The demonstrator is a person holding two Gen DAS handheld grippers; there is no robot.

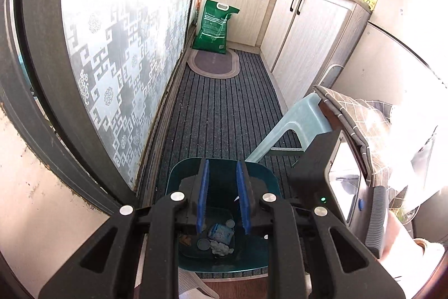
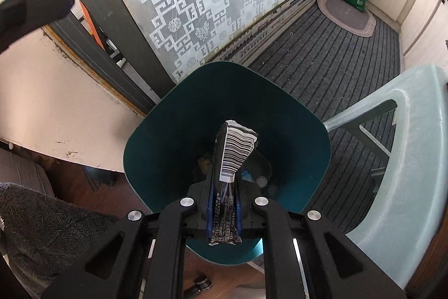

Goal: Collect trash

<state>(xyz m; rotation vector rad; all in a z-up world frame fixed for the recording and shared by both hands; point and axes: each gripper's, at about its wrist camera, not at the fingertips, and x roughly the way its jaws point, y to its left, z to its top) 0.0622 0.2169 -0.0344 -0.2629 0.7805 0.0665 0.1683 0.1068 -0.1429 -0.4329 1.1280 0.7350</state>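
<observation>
A: Status?
B: Teal bin [image 2: 173, 131] already holds scraps [image 1: 221, 238]. Right gripper [image 2: 224, 210] is clamped on a barcoded wrapper [image 2: 233, 156], hanging over the bin mouth, not dropped.
A: Left?
B: Left gripper [image 1: 222, 198] above the bin, jaws narrow, nothing between them.

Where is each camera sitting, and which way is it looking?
Left wrist: sits on the left hand-held gripper, looking down into the teal bin; its open blue pads, the other gripper's handle and a hand show.
Right wrist: sits on the right hand-held gripper, looking down into the bin; its fingers pinch a black wrapper.
Shared: bin, pale stool, green bag, striped mat.
</observation>
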